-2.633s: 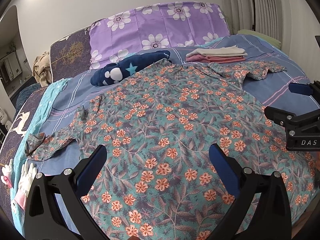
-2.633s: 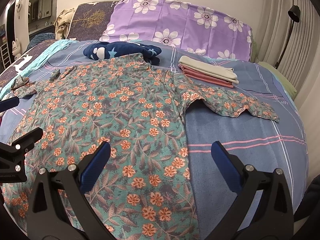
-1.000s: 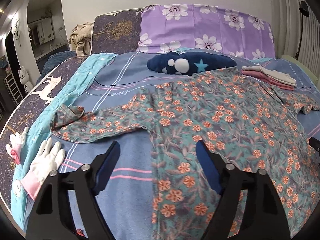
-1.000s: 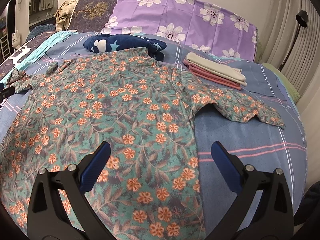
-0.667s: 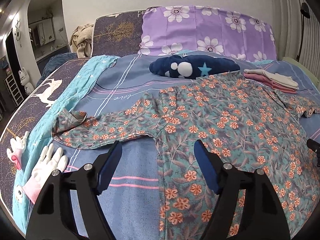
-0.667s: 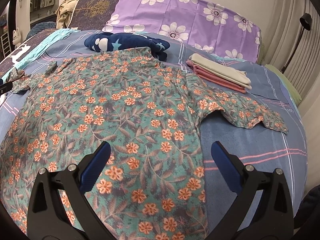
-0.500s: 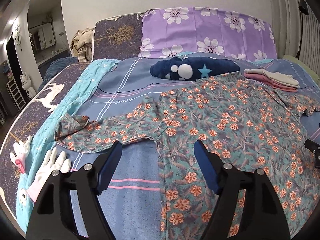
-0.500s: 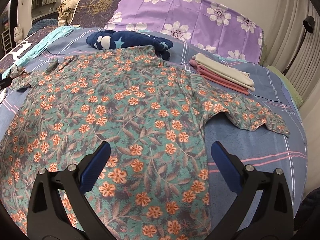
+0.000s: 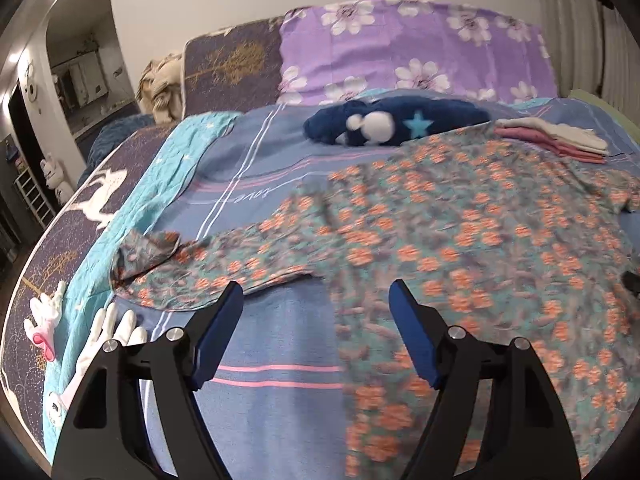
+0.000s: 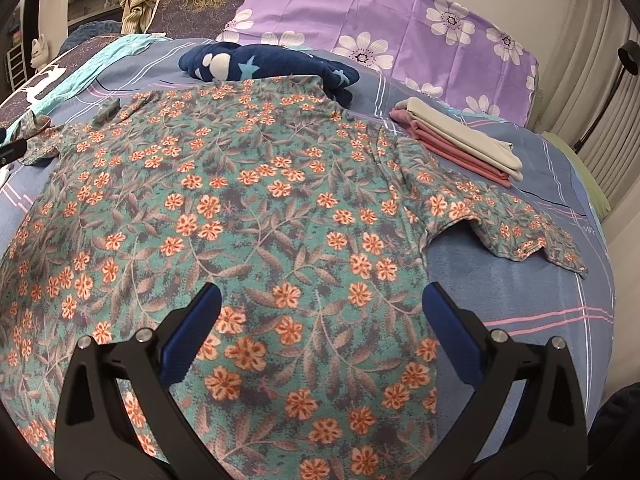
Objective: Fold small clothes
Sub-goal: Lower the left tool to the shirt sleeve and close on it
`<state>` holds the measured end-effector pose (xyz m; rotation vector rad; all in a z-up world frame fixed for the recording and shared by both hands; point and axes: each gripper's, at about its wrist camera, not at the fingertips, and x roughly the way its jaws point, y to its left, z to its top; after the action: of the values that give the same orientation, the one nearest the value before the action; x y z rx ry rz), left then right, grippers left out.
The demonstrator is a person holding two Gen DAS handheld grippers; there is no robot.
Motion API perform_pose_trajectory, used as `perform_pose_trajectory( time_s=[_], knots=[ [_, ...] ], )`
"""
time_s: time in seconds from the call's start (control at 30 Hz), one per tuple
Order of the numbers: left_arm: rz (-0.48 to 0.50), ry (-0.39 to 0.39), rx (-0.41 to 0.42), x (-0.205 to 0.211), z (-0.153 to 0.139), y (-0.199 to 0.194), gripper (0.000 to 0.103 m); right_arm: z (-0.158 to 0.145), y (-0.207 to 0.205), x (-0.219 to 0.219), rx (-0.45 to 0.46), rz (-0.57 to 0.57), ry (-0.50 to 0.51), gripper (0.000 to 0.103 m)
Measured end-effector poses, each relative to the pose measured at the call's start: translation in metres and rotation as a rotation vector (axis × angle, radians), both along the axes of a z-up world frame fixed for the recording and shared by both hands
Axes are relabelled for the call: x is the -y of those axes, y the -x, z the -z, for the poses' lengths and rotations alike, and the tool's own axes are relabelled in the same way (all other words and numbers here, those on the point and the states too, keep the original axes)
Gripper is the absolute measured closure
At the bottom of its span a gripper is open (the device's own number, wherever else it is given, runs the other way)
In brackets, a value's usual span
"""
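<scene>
Floral shirt point(image 10: 256, 216) lies flat on the bed point(image 10: 520, 292); left claw point(image 9: 316, 320) and right claw point(image 10: 320, 320) hover spread above it.

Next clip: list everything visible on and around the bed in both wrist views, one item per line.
floral shirt: one, teal with orange flowers, spread flat across the bed, both sleeves out
navy plush toy: one, dark blue with white spots and a pale star, just beyond the shirt's collar
folded clothes: one stack, beige on pink, right of the shirt near the pillow
purple pillow: one, lilac with white flowers, at the headboard
bedsheet: one, blue with pink and white stripes
white gloves: a pair by the look of it, white, on the bed's left edge
left gripper: open, empty, near the left sleeve
right gripper: open, empty, over the shirt's lower right side
</scene>
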<state>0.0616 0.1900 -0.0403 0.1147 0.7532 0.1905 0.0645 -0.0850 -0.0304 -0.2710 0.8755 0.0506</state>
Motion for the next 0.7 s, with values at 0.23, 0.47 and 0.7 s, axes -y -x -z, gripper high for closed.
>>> perform_pose_trajectory(
  time_s=[0.23, 0.47, 0.7],
  knots=[
    [-0.334, 0.069, -0.090, -0.160, 0.023, -0.028, 0.067, 0.005, -0.003, 0.010, -0.010, 0.030, 0.010, 0.002],
    [-0.343, 0.124, -0.149, -0.241, 0.039, -0.061, 0.057, 0.010, -0.008, 0.014, -0.023, 0.055, 0.016, 0.002],
    [-0.313, 0.201, -0.122, -0.243, 0.037, -0.081, 0.103, 0.008, -0.009, 0.016, -0.013, 0.061, 0.023, 0.002]
  ],
)
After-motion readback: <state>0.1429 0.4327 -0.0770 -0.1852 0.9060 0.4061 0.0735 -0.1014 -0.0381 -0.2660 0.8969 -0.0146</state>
